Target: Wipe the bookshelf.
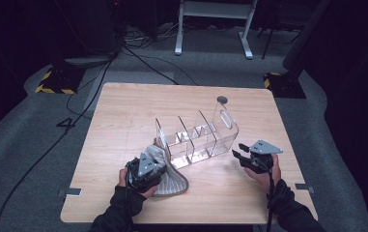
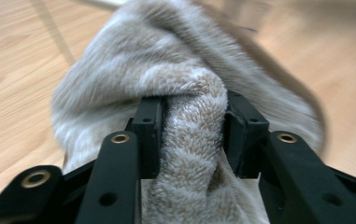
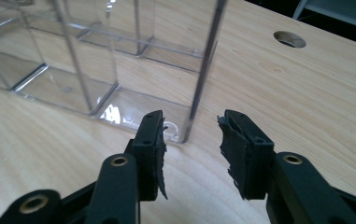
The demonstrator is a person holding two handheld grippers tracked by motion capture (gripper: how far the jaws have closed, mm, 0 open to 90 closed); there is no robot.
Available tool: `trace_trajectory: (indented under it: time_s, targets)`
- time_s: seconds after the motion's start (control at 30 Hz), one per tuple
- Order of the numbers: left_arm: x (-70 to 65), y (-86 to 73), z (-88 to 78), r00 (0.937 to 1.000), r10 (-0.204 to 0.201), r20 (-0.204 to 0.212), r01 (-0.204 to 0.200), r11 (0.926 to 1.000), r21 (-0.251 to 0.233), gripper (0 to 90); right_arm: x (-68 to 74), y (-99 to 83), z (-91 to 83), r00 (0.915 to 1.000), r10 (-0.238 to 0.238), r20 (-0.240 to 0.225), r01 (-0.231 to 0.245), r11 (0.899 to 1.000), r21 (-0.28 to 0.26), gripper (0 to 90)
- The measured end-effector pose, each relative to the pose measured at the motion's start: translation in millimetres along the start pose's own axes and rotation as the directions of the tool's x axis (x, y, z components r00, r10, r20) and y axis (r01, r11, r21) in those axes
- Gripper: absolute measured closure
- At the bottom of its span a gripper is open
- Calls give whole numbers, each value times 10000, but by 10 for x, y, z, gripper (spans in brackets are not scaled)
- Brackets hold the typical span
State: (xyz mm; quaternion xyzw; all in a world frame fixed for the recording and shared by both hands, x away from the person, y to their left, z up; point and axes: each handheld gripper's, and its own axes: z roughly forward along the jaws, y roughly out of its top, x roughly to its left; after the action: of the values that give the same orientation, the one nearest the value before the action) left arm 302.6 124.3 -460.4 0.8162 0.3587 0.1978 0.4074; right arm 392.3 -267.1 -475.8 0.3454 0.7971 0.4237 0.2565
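Left claw [image 2: 192, 126]: clenched on a thick fold of a beige-grey fuzzy slipper [image 2: 185, 84]; the rest of the slipper bulges ahead of the jaws, low over the table [image 2: 17, 70]. Right claw [image 3: 192, 135]: released, jaws apart, nothing between them. Clear divided organizer [image 3: 96, 60] stands just ahead of the right claw, its near corner beside the left jaw.

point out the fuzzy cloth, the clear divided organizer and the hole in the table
fuzzy cloth [image 2: 185, 88], left gripper view, on the bunched fold above the fingers
clear divided organizer [image 1: 198, 137], high view, on a middle divider wall
hole in the table [image 3: 289, 39], right gripper view, on its dark opening
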Motion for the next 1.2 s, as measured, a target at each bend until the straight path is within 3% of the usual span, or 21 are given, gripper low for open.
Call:
trace_trajectory:
  time_s: [0.1,0.17,0.23,0.3,0.33,0.4,0.5,0.6,0.77,0.83,0.97,1.03,1.1,1.2]
  targets:
    - [-88,-9,5,9992,99,393,-103,9999,80,651,-12,52,135,9998,-153,-95,152,9999,-77,562]
    - [-103,-13,58,9993,203,308,-208,9996,183,643,15,101,200,9995,-301,38,300,9995,41,553]
    - [-87,-18,132,9996,114,241,-122,9994,333,569,31,125,260,9994,-316,162,316,9995,49,553]
    - [-78,-23,217,9990,135,435,-175,9955,932,446,20,140,311,9995,-301,82,301,9995,74,563]
    - [-78,-23,217,9990,135,435,-175,9955,932,383,10,145,329,9996,-260,84,259,9997,40,564]
    - [-91,-52,280,9992,149,384,-195,9924,1217,366,-3,147,346,9998,-180,40,180,9998,39,572]
    - [-95,-50,347,9987,292,411,-353,9872,1557,254,-18,122,410,9996,-29,-286,36,9997,246,608]
    - [-66,-56,423,9991,323,274,-368,9820,1850,237,-3,127,414,9994,-103,-344,110,9998,194,656]
    - [-39,-54,458,9992,384,-106,-355,9787,2020,292,-30,115,396,9996,82,-253,-78,9998,171,770]
    - [0,-53,446,9993,341,-152,-303,9788,2028,406,-12,121,377,9999,-19,-124,22,9997,230,806]
    - [104,-56,369,9998,198,-20,-190,9805,1957,605,35,112,338,9998,-196,2,196,9993,334,818]
    - [120,-71,307,9998,182,-39,-171,9824,1859,645,58,109,326,9999,-139,-61,141,9993,360,818]
    - [115,-78,242,9999,163,53,-169,9860,1657,666,101,129,333,9993,-383,47,381,9983,447,816]
    - [67,-58,123,9990,154,421,-209,9907,1344,680,138,150,389,9984,-412,396,396,9983,421,823]
